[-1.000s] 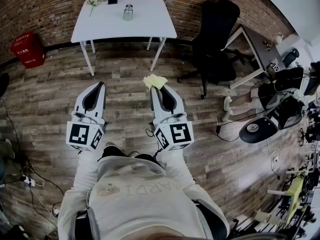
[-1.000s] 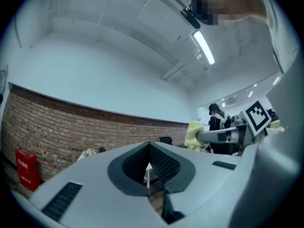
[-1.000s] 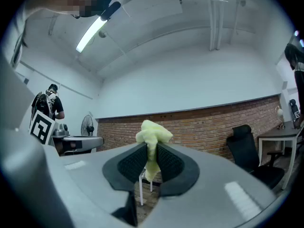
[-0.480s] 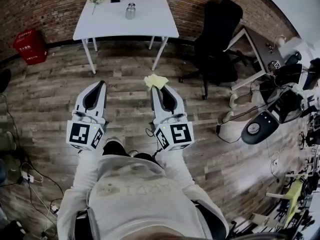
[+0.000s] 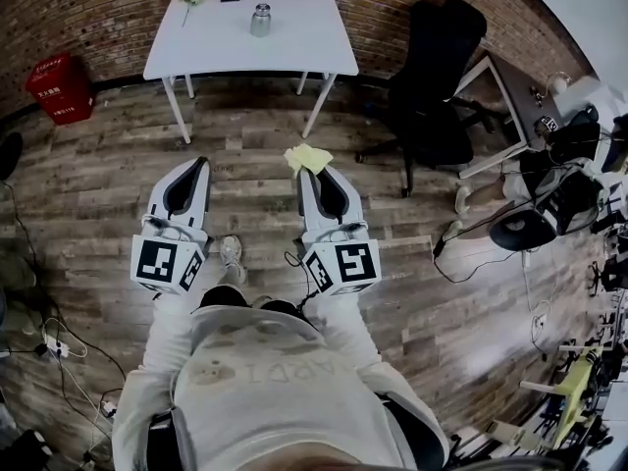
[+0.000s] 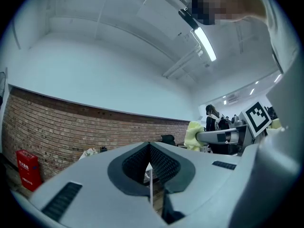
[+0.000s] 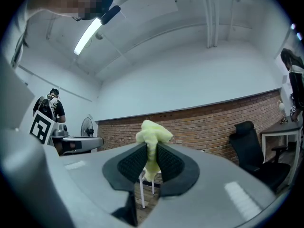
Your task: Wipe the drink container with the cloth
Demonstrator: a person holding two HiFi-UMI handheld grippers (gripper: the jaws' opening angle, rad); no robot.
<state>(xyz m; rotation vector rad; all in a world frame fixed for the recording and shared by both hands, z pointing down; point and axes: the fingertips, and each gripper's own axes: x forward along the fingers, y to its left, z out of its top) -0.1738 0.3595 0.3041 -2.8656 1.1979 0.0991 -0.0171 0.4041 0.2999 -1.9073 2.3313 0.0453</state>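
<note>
The right gripper point(image 5: 312, 177) pinches the yellow cloth point(image 5: 307, 158) at its tips; the left gripper point(image 5: 194, 168) is closed and empty. The drink container point(image 5: 260, 20) stands well ahead on a white table point(image 5: 304, 52).

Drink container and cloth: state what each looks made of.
Drink container: probably metal, grey with a dull sheen, though it is small and far off. Cloth: soft pale-yellow fabric, matt, crumpled into limp folds where the right gripper pinches it.

Left gripper point(image 6: 149, 146) jaws pressed together; brick wall point(image 6: 71, 127) ahead, red bin point(image 6: 27, 167) low at left; right gripper point(image 6: 202, 137) at right, pinching yellow cloth point(image 6: 192, 133)
</note>
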